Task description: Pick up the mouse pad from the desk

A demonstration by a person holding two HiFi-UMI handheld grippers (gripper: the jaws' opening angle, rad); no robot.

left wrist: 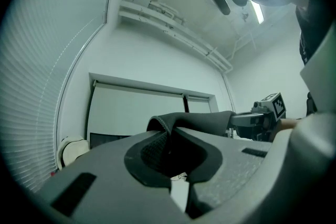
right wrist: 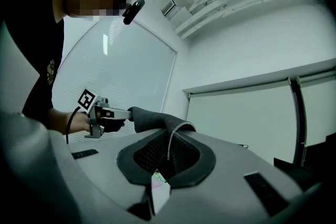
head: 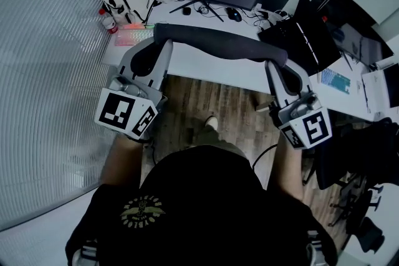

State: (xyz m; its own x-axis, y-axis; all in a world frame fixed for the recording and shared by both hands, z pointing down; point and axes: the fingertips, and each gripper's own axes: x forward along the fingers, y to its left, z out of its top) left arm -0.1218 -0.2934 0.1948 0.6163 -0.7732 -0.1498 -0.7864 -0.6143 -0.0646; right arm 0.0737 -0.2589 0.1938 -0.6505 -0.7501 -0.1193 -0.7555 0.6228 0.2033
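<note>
Clamping mouse pad [head: 218,42] ends, L gripper [head: 164,45], R gripper [head: 273,65], pad prob. clear of white desk [head: 206,66]

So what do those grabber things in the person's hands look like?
Both are light grey plastic. The left gripper and the right gripper each have two long curved jaws with dark pads at the tips, and a cube with black-and-white square markers at the back. A thin black cable hangs from the left one. The person wears a black short-sleeved T-shirt.
</note>
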